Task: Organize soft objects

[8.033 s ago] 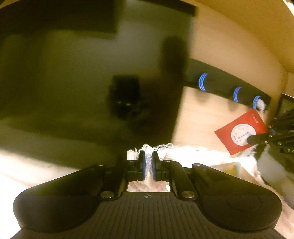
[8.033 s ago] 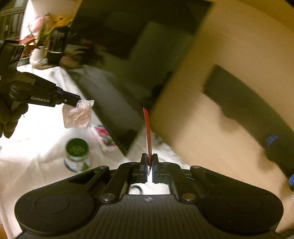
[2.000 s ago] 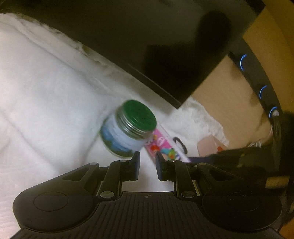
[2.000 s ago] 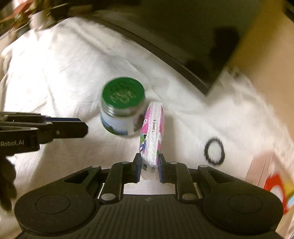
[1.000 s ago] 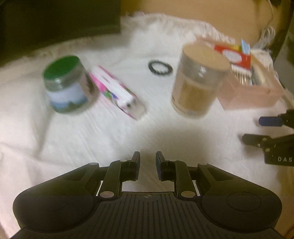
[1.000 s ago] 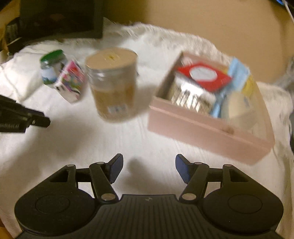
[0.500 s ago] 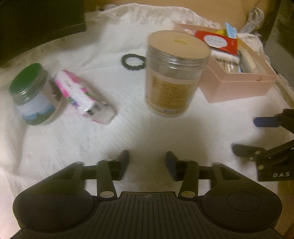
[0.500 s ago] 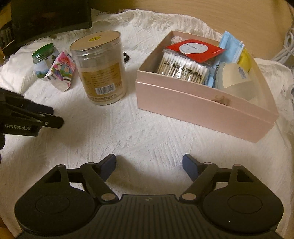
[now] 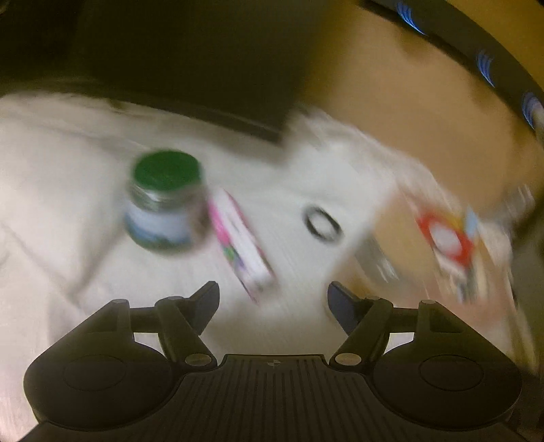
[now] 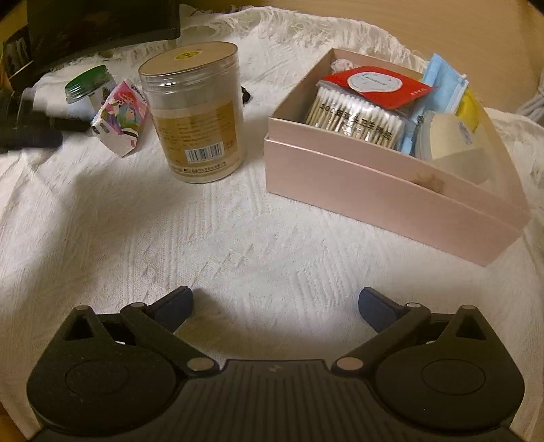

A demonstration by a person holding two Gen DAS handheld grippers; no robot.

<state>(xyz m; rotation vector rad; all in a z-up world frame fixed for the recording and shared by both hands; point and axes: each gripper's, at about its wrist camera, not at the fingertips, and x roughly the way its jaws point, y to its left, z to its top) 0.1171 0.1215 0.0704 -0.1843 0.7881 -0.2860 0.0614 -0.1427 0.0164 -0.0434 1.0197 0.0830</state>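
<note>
A pink box (image 10: 391, 190) on the white cloth holds a red packet (image 10: 377, 85), a pack of cotton swabs (image 10: 353, 115), a blue mask and a pale round pad. A pink patterned tissue pack (image 10: 120, 117) lies left of a tall clear jar (image 10: 197, 112). My right gripper (image 10: 275, 306) is open and empty, near the front of the cloth. My left gripper (image 9: 273, 299) is open and empty just short of the tissue pack (image 9: 239, 244); its view is blurred. It shows as a dark blur at the left edge of the right wrist view (image 10: 30, 129).
A green-lidded jar (image 9: 165, 204) stands left of the tissue pack, also in the right wrist view (image 10: 88, 88). A black hair tie (image 9: 323, 224) lies on the cloth. A dark monitor (image 10: 98, 27) stands at the back left. A wooden wall rises behind.
My left gripper has opened wider and swung forward and left toward the tissue pack and green-lidded jar. My right gripper has opened a little more and stayed near the front.
</note>
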